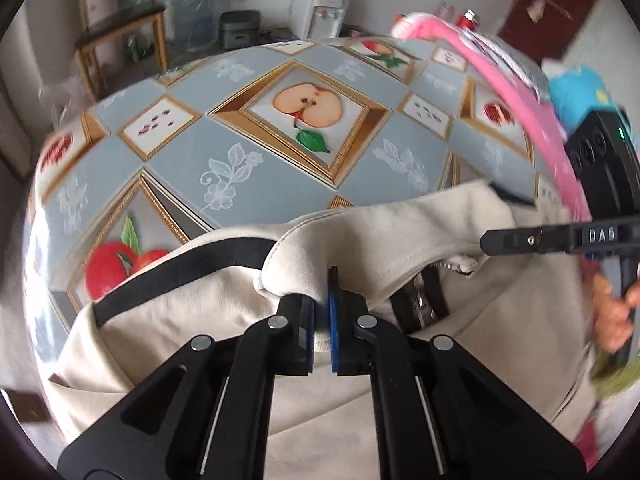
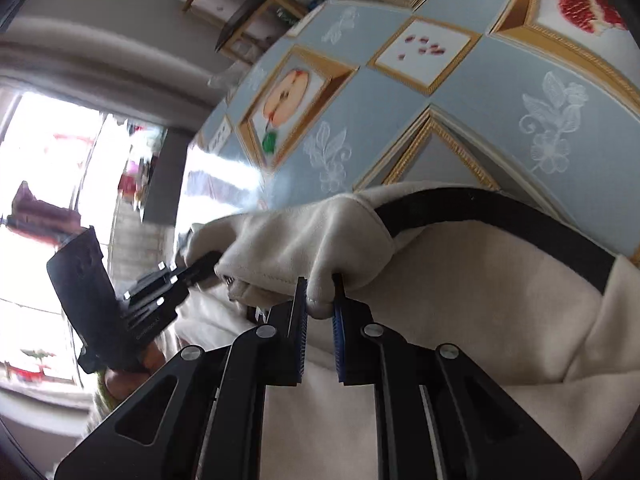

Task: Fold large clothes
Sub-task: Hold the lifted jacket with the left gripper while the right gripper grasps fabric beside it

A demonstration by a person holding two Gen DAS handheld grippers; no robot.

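Pinching a bunched fold of the cream garment (image 1: 208,320), the left gripper (image 1: 322,300) has its blue pads closed on the cloth at the near edge of the table (image 1: 192,160). The right gripper (image 2: 320,300) is clamped on another fold of the same garment, just beside the black band (image 2: 500,216) that runs along its edge. Each gripper shows in the other's view: the right one comes in from the right side of the left wrist view, the left one from the left side of the right wrist view, so the two grips sit near each other on the same gathered edge.

The garment lies heaped at the near side of the fruit-patterned tablecloth, with the far part of the table bare. Holding two points on one edge probably serves to lift and spread the cloth flat before any fold is made; the folding itself looks barely begun. A pink hoop (image 1: 532,108) stands at the far right.
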